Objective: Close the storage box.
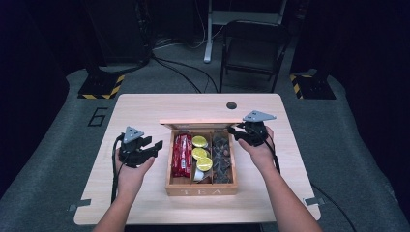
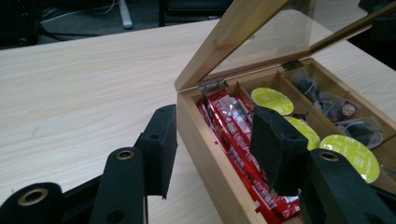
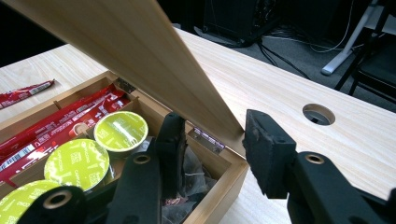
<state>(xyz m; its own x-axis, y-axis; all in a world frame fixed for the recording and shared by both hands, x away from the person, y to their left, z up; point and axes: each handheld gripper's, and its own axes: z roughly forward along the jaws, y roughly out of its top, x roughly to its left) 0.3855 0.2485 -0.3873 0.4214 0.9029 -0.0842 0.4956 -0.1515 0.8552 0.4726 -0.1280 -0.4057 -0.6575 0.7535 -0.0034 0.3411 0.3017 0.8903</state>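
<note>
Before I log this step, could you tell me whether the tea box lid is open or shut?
Open: the lid stands raised on its hinges, exposing the tea box compartments.

Lab/studio – black curtains, floor cables (image 1: 179, 72), hazard-taped stands (image 1: 101, 86).

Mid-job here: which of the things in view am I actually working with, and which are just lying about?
In the job:
- light wooden tea box
- its hinged glass-paned lid, raised
- left tool, straddling the box's left wall
- right tool, at the lid's edge

Lying about:
- loose red sachet on the table
- black folding chair
- round tabletop hole
</note>
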